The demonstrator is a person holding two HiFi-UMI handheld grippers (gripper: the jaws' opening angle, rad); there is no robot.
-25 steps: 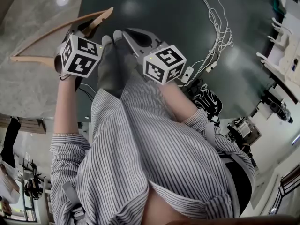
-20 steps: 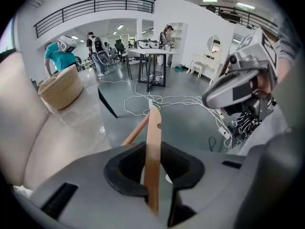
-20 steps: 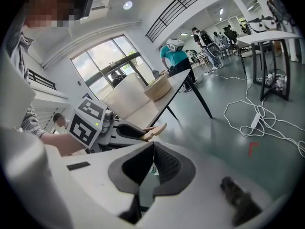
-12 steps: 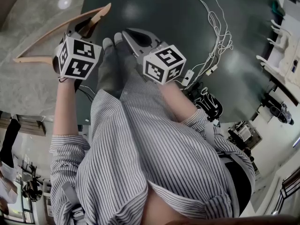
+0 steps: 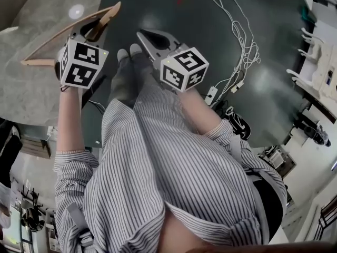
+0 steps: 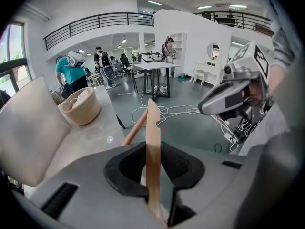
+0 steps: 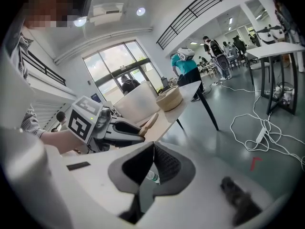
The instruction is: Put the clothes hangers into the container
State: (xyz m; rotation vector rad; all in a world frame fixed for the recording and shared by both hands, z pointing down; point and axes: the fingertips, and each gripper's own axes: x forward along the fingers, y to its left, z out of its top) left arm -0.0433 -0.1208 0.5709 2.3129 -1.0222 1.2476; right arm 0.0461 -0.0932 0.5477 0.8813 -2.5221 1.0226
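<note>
The basket stands at the far end of the table. The left gripper is clamped on a wooden hanger, holding it in the air over the table's edge, well apart from the basket. The right gripper, above the dark floor, has its jaws pressed together and is empty.

Count: one wooden hanger, one woven basket, one desk, two grippers: left gripper, right gripper.
</note>
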